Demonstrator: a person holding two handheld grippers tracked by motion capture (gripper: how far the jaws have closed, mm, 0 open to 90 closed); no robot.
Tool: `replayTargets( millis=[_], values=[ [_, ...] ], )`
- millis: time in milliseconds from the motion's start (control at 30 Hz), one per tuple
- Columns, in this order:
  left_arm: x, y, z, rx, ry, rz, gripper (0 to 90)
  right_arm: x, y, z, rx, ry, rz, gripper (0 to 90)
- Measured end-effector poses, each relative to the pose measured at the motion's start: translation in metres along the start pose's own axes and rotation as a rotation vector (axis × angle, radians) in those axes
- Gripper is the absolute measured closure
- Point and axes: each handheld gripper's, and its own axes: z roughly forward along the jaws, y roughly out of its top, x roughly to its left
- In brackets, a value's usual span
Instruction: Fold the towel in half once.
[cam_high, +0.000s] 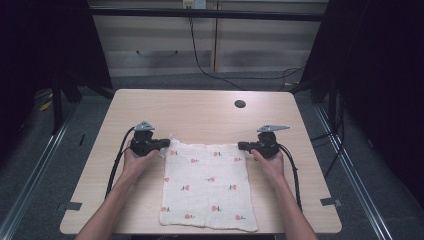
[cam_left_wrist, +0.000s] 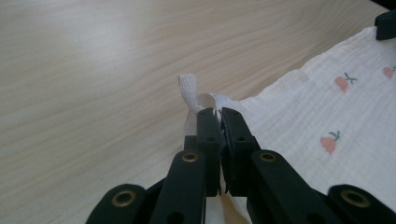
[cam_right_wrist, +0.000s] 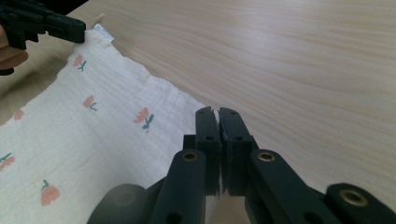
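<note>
A white cloth (cam_high: 207, 187) printed with small red flowers lies flat on the light wooden table (cam_high: 200, 110), toward its front edge. My left gripper (cam_high: 167, 144) is shut on the cloth's far left corner. In the left gripper view the jaws (cam_left_wrist: 218, 112) pinch the hem beside a white loop tag (cam_left_wrist: 188, 88) that sticks up. My right gripper (cam_high: 241, 146) is at the far right corner. In the right gripper view its jaws (cam_right_wrist: 218, 112) are pressed together where the edge of the cloth (cam_right_wrist: 84, 135) runs in under them. The left gripper (cam_right_wrist: 70, 28) appears across the cloth there.
A dark round hole (cam_high: 240, 104) sits in the tabletop at the back right. Bare wood lies behind the cloth and on both sides of it. Cables trail from both grippers along the forearms. Beyond the table are a grey floor and a cabinet.
</note>
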Motion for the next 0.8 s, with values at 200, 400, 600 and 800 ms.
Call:
replayTargets(
  millis=[200,400,600,800],
  values=[
    [-0.01,0.007,-0.017,-0.052,-0.014,0.039,87.1,0.004,0.006,-0.007,-0.038,0.006,-0.007,87.3],
    [-0.013,0.018,-0.028,-0.116,-0.028,0.049,87.0,0.006,0.012,-0.018,-0.077,0.006,-0.018,87.4],
    [-0.018,0.028,-0.035,-0.175,-0.032,0.05,87.1,0.006,0.029,-0.032,-0.16,0.012,-0.024,87.4],
    [-0.021,0.038,-0.047,-0.245,-0.044,0.046,87.0,0.01,0.037,-0.043,-0.194,0.007,-0.043,87.5]
  ],
)
